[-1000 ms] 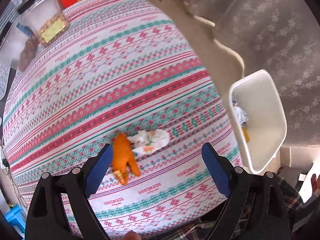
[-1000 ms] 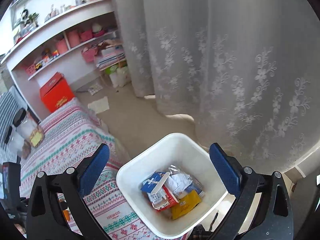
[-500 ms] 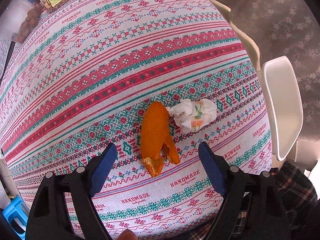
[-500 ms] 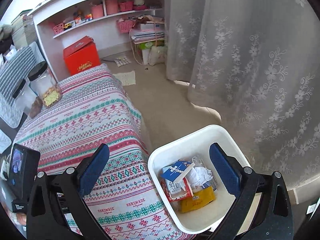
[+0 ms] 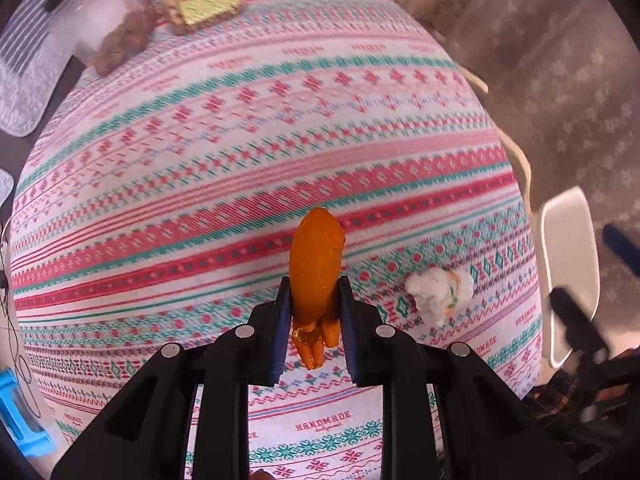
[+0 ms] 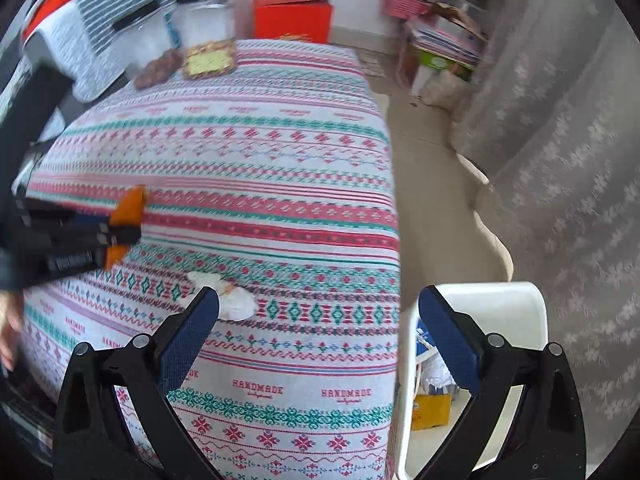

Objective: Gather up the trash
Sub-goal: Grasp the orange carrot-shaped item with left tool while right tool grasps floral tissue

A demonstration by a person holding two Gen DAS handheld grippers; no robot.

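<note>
My left gripper (image 5: 314, 312) is shut on an orange peel (image 5: 316, 256) just above the patterned tablecloth (image 5: 240, 152). It also shows in the right wrist view (image 6: 116, 236) with the peel (image 6: 130, 206) sticking out of it. A crumpled white wrapper (image 5: 438, 290) lies on the cloth to the right of the peel; in the right wrist view the wrapper (image 6: 236, 302) lies just beyond my left fingertip (image 6: 192, 332). My right gripper (image 6: 318, 332) is open and empty above the table's near right corner. The white trash bin (image 6: 496, 300) stands on the floor beside the table, with several wrappers inside.
Jars of snacks (image 6: 206, 20) and striped cloths (image 5: 32, 60) sit at the table's far end. A red box (image 6: 294, 14) and shelves stand behind. A lace curtain (image 6: 560, 140) hangs to the right. The bin's rim (image 5: 568, 280) shows at the table's right edge.
My left gripper has closed on the orange peel. My right gripper has swung left from over the bin toward the table and the crumpled wrapper.
</note>
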